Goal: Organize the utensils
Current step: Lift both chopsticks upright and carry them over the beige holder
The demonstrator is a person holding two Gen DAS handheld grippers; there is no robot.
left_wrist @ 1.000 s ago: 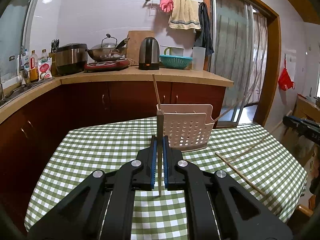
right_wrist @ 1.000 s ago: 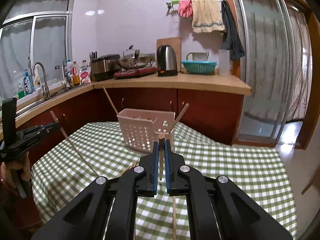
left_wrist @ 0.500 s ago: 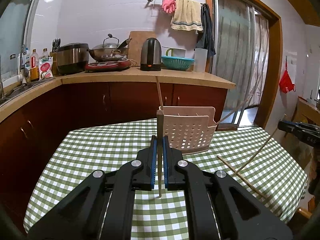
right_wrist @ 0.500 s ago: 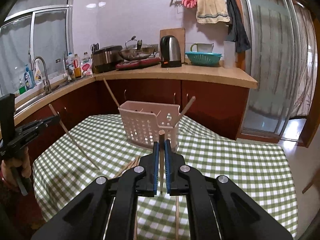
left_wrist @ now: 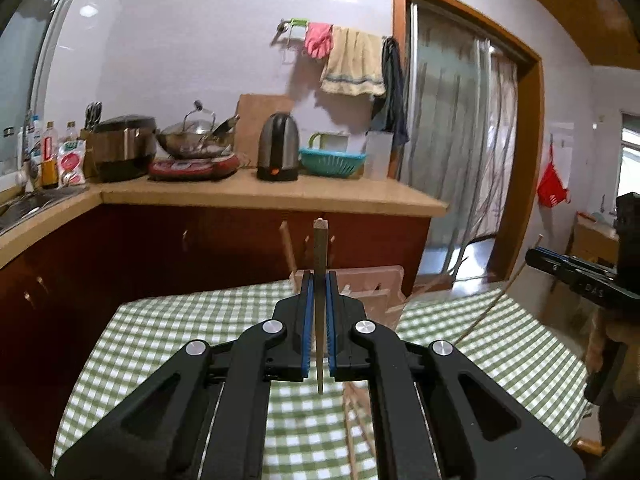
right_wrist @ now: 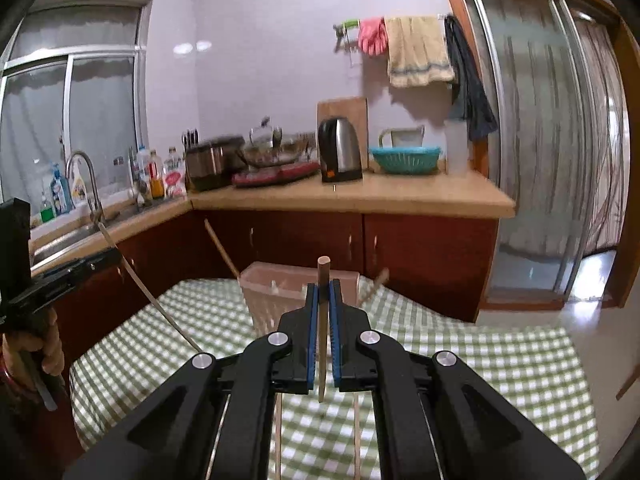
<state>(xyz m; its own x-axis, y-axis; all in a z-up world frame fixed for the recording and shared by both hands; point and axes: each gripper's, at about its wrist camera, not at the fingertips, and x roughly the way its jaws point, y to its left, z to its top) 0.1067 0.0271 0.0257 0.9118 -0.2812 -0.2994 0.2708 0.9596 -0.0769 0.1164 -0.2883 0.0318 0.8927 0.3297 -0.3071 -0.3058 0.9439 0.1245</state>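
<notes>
Chopsticks (left_wrist: pixel 320 280) (right_wrist: pixel 322 320) higher off tablecloth (left_wrist: pixel 160 344) vs 1 s ago, both jaws clamped.

A steel kettle (right_wrist: pixel 339 151) stands on the back bench (right_wrist: pixel 360 196). At its 3 o'clock sits a teal basket (right_wrist: pixel 405 159); at its 9 o'clock, a wok (right_wrist: pixel 276 148) on a red hotplate (right_wrist: pixel 276 174), then a rice cooker (right_wrist: pixel 212 160). A beige towel (right_wrist: pixel 418 50) and a pink glove (right_wrist: pixel 372 35) hang at 12 o'clock.

- Left gripper (left_wrist: pixel 319 280): jaws closed, pointing slightly downward toward the far side.
- Right gripper (right_wrist: pixel 324 292): jaws closed, likewise tilted slightly downward, at the right.
</notes>
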